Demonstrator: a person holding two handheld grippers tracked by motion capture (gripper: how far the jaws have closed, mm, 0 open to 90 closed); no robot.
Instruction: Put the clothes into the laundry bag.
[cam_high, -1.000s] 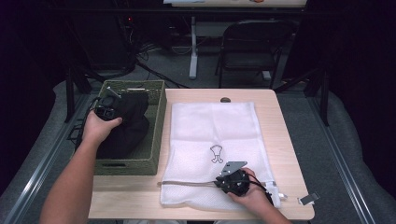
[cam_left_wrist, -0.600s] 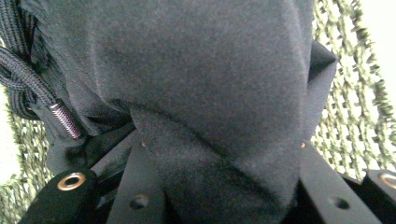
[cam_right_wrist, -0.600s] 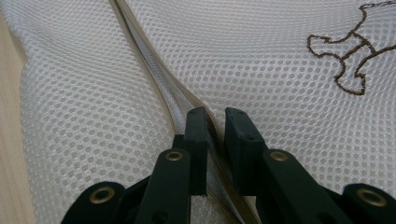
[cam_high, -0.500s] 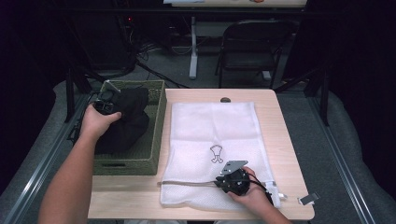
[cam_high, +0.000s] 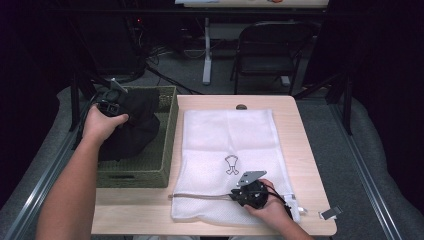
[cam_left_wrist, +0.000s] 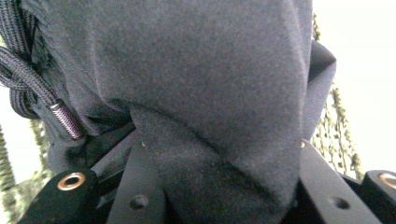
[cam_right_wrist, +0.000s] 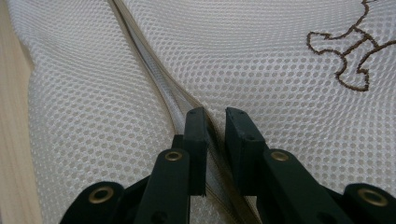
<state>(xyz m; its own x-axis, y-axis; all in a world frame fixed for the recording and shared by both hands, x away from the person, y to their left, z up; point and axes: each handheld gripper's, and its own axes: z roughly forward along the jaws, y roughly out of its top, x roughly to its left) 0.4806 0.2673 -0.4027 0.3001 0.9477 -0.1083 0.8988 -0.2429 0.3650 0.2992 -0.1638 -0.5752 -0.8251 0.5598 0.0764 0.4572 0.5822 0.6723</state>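
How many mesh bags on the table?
1. The white mesh bag lies flat mid-table, right of the basket; the right gripper pinches its zipper edge. Others could be hidden under the black garment.

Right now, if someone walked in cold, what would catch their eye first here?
Probably the big white mesh bag spread flat over the middle of the table, with the right gripper pinching its zipper edge near the front. Next, the black garment bunched in the green woven basket at the left, clamped in the left gripper.
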